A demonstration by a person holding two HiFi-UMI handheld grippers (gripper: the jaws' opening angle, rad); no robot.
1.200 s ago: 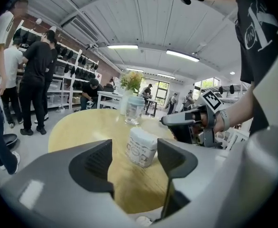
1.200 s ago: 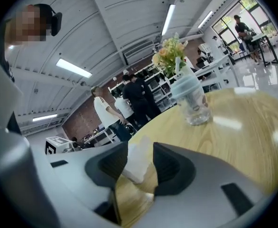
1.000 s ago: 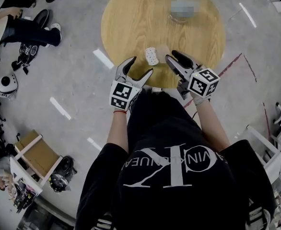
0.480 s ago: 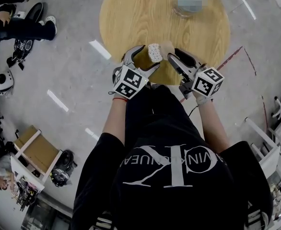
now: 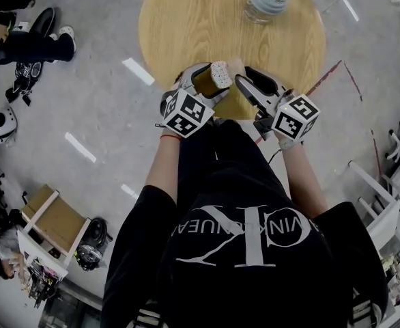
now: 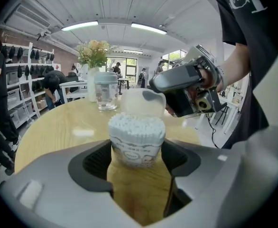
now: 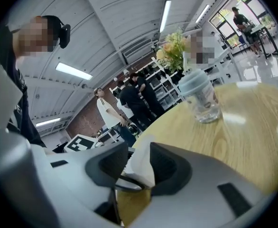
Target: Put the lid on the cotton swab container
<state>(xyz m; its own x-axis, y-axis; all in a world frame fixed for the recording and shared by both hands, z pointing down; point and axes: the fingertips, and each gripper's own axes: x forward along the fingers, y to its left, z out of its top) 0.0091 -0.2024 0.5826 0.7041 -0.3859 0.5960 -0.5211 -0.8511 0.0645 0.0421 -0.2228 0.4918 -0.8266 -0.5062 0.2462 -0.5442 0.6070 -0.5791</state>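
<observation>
The cotton swab container (image 6: 136, 141) stands upright, long axis vertical and its open mouth packed with white swab heads facing up, near the 6 o'clock edge of the round wooden desk (image 5: 186, 19). It sits between the jaws of the left hand-held gripper (image 6: 139, 151), which reaches in from about 7 o'clock in the head view. The jaws stand wide and are closing on it, with the dark pads just beside its sides. Whether they already press on it I cannot tell. The lid (image 6: 140, 104), a translucent white cap, is pinched edge-on between the pressed-in jaws of the right hand-held gripper (image 7: 138, 161). This gripper is the nearer one to the mouth. In the left gripper view the lid hangs at 12 o'clock from the container, just beyond it and slightly above the swab heads. In the head view it lies at about 2 o'clock, very close. The coming move therefore looks like a short carry toward 8 o'clock, then a tilt to level the lid over the vertical axis before it comes down. The desk rim and the person's body crowd the 6 o'clock side. Toward 12 o'clock the desk is open, and a lidded glass (image 5: 263, 4) stands well apart near the far rim.
</observation>
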